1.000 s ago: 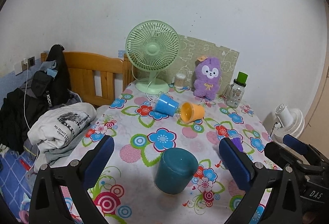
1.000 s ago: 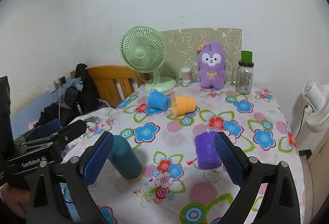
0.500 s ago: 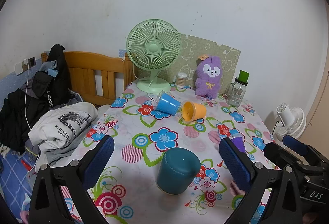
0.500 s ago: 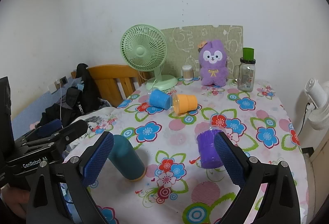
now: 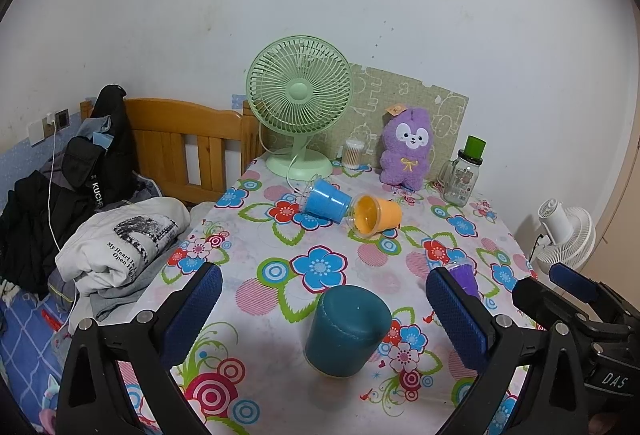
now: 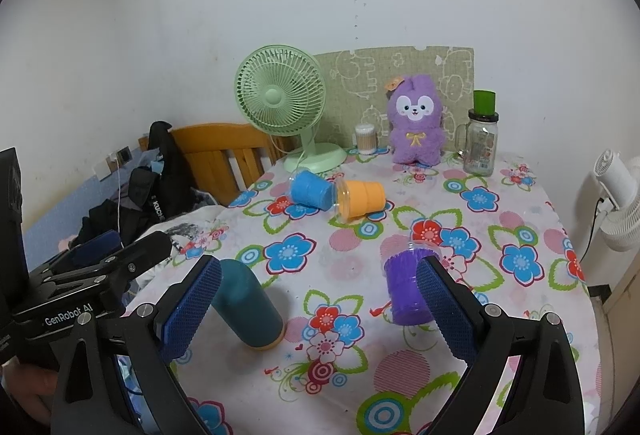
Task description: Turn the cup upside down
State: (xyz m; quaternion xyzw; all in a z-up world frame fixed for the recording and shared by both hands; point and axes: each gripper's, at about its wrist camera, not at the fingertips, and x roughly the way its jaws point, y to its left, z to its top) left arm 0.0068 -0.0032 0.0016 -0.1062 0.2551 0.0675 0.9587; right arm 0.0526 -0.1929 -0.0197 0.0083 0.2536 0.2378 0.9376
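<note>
Both grippers are easing back from the flowered table (image 5: 256,299), so more of it is showing than a second ago — the cups themselves are not shifting. The left gripper (image 5: 324,299) is hanging released, empty, over the teal cup (image 5: 347,331), which is already standing upside down. The right gripper (image 6: 318,305) is also spread, empty, beside the purple cup (image 6: 406,289), which looks rim-up and likely next. Four cups in all — teal, blue (image 5: 325,200), orange (image 5: 376,215), purple — plus two fans.
</note>
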